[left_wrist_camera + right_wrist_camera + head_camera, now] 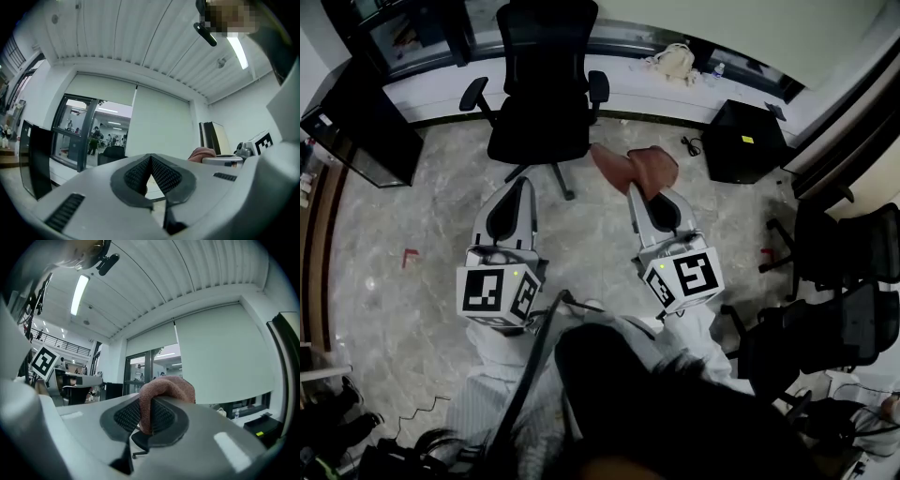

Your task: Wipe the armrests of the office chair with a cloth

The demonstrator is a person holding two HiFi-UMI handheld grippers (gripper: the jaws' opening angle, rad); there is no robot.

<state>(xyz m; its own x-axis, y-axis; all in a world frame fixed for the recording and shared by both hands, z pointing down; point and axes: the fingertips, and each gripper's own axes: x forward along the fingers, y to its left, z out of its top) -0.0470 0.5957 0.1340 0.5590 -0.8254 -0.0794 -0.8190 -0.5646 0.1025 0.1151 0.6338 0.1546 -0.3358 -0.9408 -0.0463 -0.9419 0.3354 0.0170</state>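
Observation:
A black office chair stands ahead of me on the marble floor, with a left armrest and a right armrest. My right gripper is shut on a reddish-brown cloth, which bunches out past its tips, to the right of the chair base. In the right gripper view the cloth is pinched between the ribbed pads. My left gripper is shut with nothing in it, near the chair's base. Both grippers are raised and tilted upward, away from the armrests.
A black cabinet stands at the left, and a black box at the right by the wall. More black chairs crowd the right side. A bag lies on the window ledge. Cables trail at my feet.

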